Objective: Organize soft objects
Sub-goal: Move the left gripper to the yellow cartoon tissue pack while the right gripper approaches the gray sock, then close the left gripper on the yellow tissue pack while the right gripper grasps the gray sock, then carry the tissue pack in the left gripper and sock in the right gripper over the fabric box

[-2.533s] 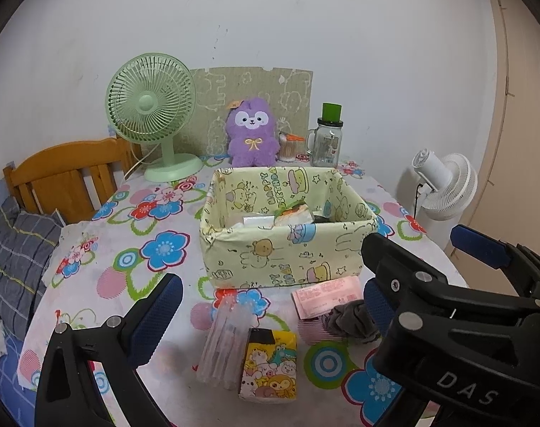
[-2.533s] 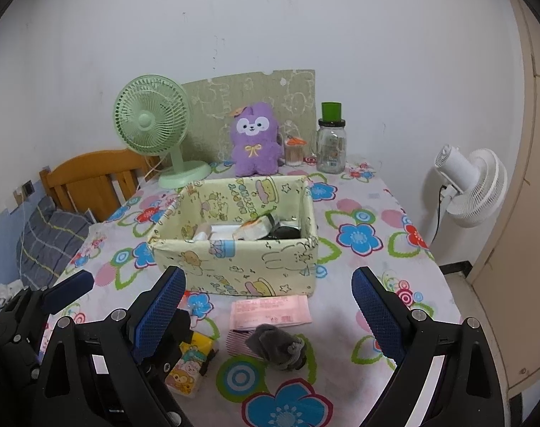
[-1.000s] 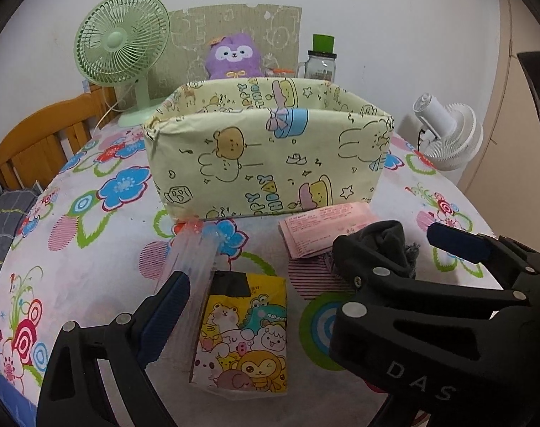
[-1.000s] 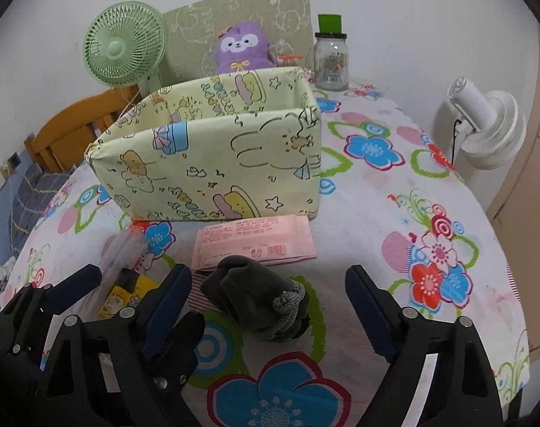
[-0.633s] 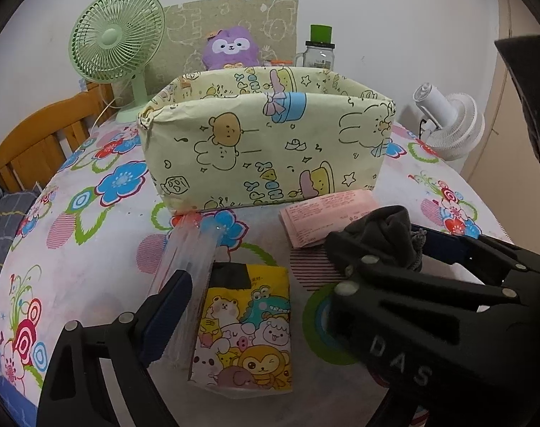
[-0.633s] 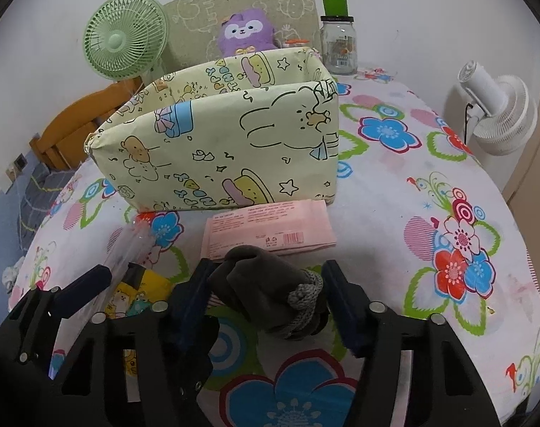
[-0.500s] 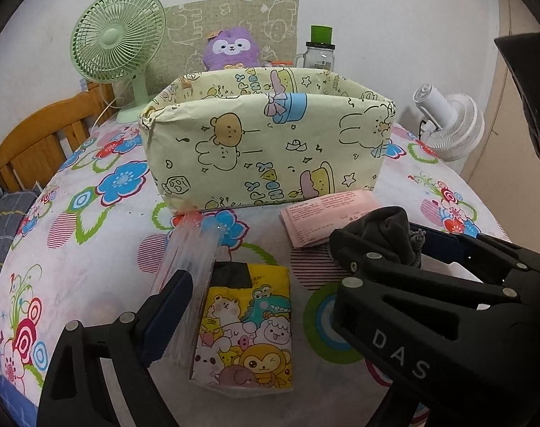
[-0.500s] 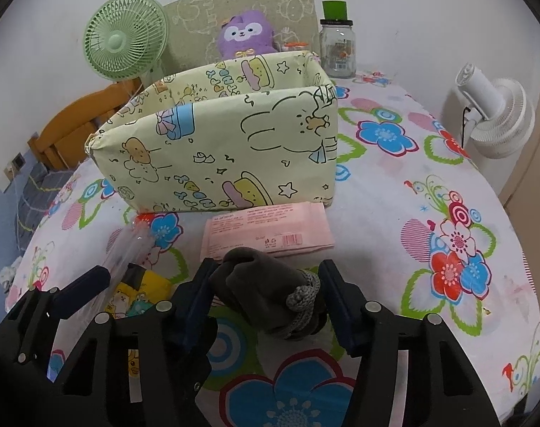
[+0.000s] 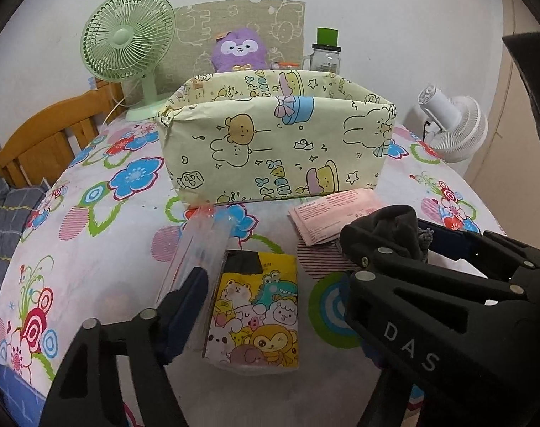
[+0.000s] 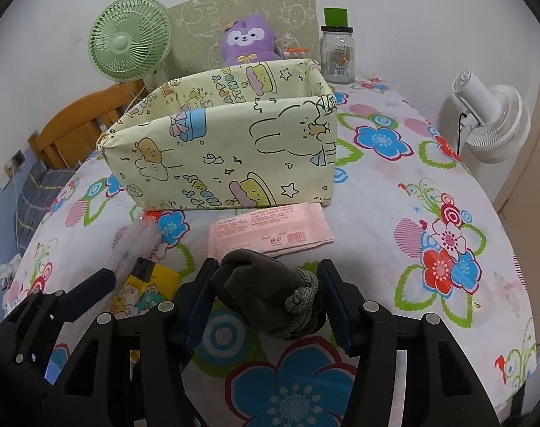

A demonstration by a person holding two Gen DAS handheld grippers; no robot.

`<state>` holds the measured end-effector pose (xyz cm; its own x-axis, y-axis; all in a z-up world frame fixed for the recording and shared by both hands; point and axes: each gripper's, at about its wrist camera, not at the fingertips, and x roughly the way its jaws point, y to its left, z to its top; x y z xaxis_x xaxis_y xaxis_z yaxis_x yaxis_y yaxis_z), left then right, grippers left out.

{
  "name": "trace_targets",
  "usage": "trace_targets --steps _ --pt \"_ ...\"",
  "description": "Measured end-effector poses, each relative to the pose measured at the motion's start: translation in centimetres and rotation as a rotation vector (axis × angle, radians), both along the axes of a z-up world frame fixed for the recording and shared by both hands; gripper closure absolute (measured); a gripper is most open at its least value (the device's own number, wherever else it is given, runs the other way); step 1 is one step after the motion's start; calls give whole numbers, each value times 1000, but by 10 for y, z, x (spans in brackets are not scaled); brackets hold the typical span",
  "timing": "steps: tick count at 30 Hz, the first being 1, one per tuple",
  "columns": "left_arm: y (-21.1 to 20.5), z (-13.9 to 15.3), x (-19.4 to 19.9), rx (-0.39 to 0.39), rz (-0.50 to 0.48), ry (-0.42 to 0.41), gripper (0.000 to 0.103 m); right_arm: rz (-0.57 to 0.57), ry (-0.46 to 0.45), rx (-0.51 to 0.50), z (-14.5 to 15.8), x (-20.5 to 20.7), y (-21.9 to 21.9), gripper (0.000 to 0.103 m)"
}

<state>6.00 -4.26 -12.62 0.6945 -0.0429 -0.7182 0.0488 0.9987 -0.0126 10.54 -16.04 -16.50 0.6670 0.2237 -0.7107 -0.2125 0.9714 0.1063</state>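
Note:
My right gripper (image 10: 268, 293) is shut on a rolled dark grey sock (image 10: 266, 293) and holds it just above the flowered tablecloth. The sock (image 9: 394, 227) and the right gripper also show in the left wrist view. My left gripper (image 9: 270, 306) is open over a yellow cartoon tissue pack (image 9: 257, 307), its left fingertip (image 9: 184, 306) beside a clear plastic sleeve (image 9: 198, 249). The left gripper's right finger is hidden behind the right gripper. A pink flat packet (image 10: 270, 229) lies in front of the pale yellow cartoon box (image 10: 230, 156), which is open at the top.
At the back stand a green desk fan (image 10: 131, 44), a purple plush toy (image 10: 248, 41) and a glass jar with a green lid (image 10: 337, 51). A white fan (image 10: 490, 121) stands off the table's right edge. A wooden chair (image 9: 45, 146) is at the left.
Both grippers came down close to the table. My right gripper closed from wide open onto the grey sock, which has lifted slightly. The left gripper stays open.

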Motion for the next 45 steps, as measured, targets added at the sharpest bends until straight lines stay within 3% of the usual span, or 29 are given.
trace_targets --steps 6,14,22,36,45 --pt "1 -3 -1 -18 -6 21 41 -4 -3 -3 1 -3 0 43" --pt "9 -8 3 -40 11 50 42 -4 4 -8 0 0 3 43" --pt "8 -10 5 -48 3 53 55 -8 12 -13 -2 2 5 43" --pt "-3 1 1 -48 -26 28 57 -23 -33 -7 12 -8 -3 43" --pt "-4 25 -8 -37 -12 -37 57 -12 -89 7 31 -20 -4 43"
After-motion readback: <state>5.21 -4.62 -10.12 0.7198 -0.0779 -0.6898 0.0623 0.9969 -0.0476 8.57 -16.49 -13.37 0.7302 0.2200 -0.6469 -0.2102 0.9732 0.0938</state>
